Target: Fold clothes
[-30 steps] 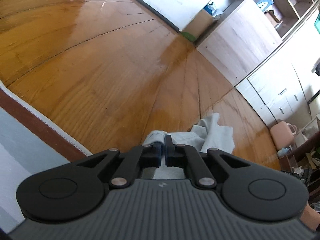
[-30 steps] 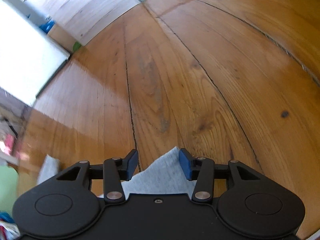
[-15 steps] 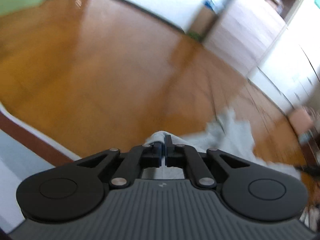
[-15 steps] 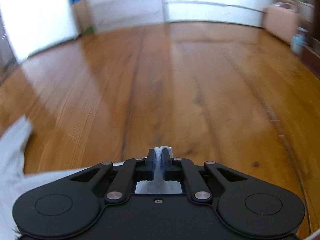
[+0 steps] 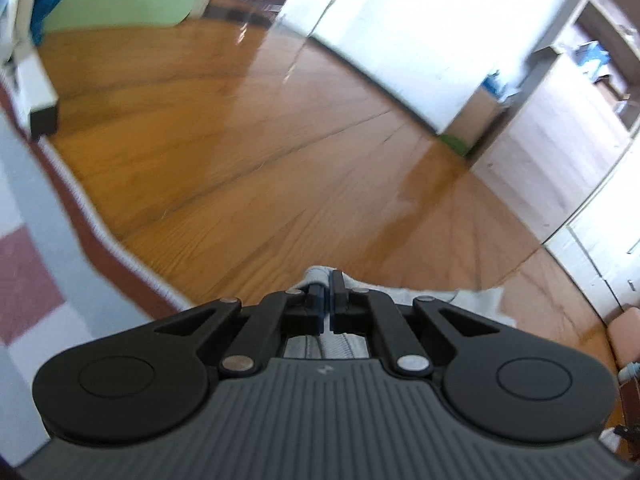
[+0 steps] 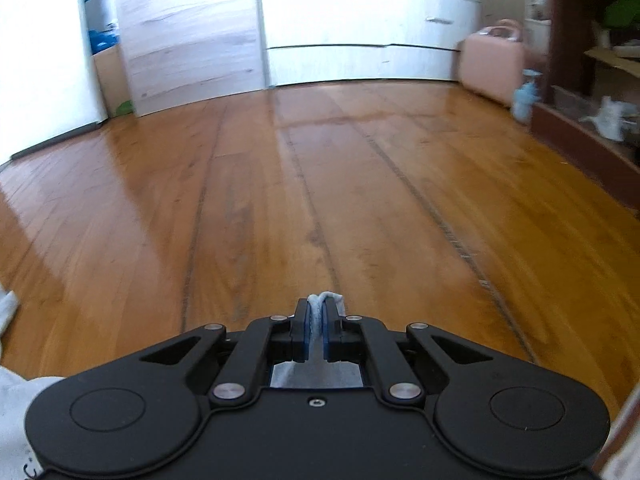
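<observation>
A pale grey garment (image 5: 432,298) hangs above the wooden floor (image 5: 280,168). My left gripper (image 5: 327,280) is shut on a folded edge of it, and the cloth trails off to the right behind the fingers. In the right wrist view my right gripper (image 6: 318,306) is shut on a bunched corner of the same grey garment (image 6: 320,304), which pokes out above the blue pads. More of the cloth shows at the lower left edge (image 6: 12,392). Most of the garment is hidden under both grippers.
A checked rug with a dark red border (image 5: 52,240) lies at the left. White cabinets (image 6: 360,20) and a wooden unit (image 5: 560,112) line the far wall. A pink case (image 6: 494,66) stands by a dark shelf (image 6: 580,128) at the right. Bare wooden floor stretches ahead.
My right gripper closed on the garment's corner and lifted it off the floor, tilting up toward the cabinets. My left gripper stayed shut on the cloth and swung upward, showing more of the room.
</observation>
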